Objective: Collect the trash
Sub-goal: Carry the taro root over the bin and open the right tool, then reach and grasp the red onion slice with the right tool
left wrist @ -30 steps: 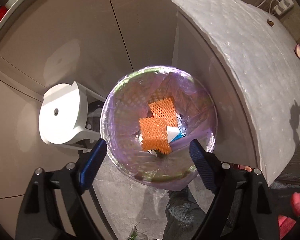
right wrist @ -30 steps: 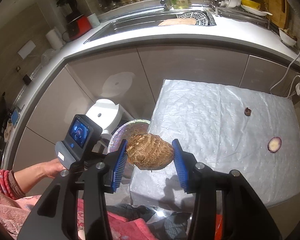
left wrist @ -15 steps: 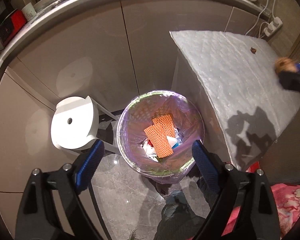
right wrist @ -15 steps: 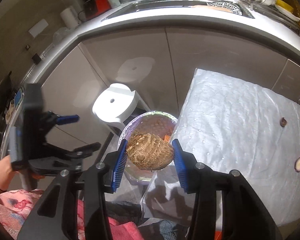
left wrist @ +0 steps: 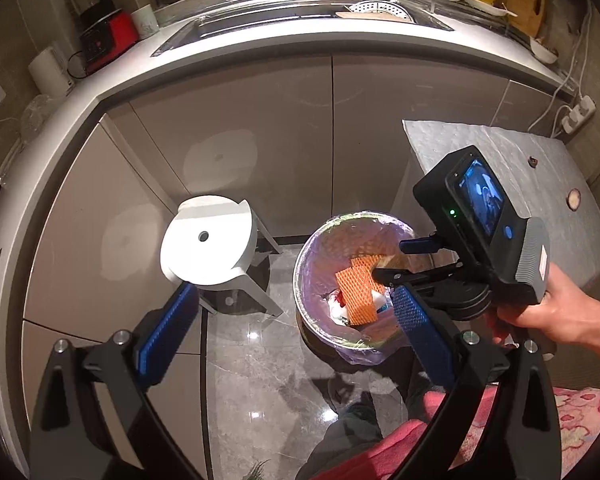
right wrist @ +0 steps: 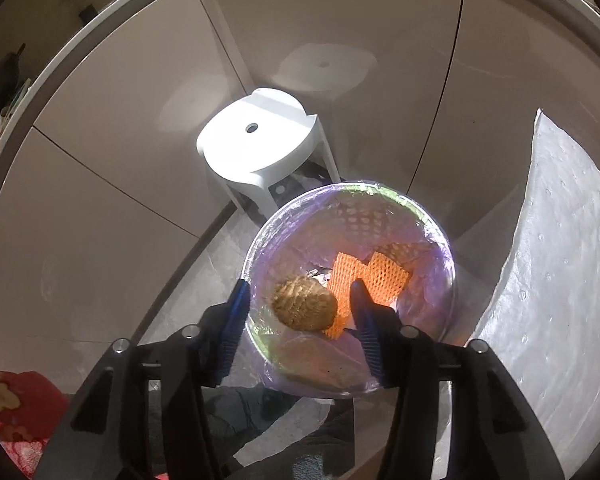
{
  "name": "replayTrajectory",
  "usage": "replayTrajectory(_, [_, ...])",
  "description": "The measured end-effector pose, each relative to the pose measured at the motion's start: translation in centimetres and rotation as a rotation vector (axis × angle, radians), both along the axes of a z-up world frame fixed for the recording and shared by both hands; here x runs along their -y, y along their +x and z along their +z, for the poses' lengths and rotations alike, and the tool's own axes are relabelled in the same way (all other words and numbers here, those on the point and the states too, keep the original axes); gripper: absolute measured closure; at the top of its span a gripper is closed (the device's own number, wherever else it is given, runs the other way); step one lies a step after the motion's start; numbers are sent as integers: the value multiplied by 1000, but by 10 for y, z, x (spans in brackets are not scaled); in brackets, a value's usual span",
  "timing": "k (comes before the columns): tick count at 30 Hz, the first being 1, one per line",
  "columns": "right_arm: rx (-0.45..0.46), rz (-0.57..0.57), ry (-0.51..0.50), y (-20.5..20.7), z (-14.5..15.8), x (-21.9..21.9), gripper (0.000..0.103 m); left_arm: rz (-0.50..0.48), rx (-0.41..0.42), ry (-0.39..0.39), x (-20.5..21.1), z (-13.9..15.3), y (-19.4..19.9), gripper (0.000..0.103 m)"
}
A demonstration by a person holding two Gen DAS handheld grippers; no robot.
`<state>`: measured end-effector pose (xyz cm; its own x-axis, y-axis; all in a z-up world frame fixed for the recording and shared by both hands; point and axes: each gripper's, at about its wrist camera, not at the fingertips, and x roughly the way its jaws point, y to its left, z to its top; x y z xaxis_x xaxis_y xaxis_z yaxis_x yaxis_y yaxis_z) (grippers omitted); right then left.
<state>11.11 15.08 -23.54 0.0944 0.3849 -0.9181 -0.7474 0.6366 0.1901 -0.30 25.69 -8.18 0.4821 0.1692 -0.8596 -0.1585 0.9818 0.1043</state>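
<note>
Taro (right wrist: pixel 305 307): brown, hairy, ringed, egg-shaped, lying between the right gripper (right wrist: pixel 300 320) jaws over the bin (right wrist: pixel 446 256); jaws have just been opening, clear gap either side of it, no pad contact. Bin is round with a purple liner, orange mesh (right wrist: pixel 370 280) inside at 1 o'clock from the taro; stool (right wrist: pixel 260 144) just beside the rim at 11, padded table (right wrist: pixel 560 280) edge close at 3, bare floor (left wrist: pixel 256 380) toward 7. Left gripper (left wrist: pixel 292 332) jaws wide and empty, up above the floor at 8 o'clock from the bin.
</note>
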Motion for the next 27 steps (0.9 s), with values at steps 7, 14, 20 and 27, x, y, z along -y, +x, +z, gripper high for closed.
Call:
replayTrajectory(7, [42, -54, 60, 10, 29, 20, 26, 17, 14, -18, 7, 7, 4, 9])
replayTrajectory(14, [132, -210, 110, 23, 78, 98, 23, -61, 40, -66, 44, 20, 24, 9])
replayTrajectory(20, [224, -422, 89, 36, 107, 214, 23, -167, 68, -135, 100, 29, 58, 9])
replayTrajectory(27, [235, -655, 31, 54, 97, 344, 23, -313, 71, -123, 192, 27, 110, 9])
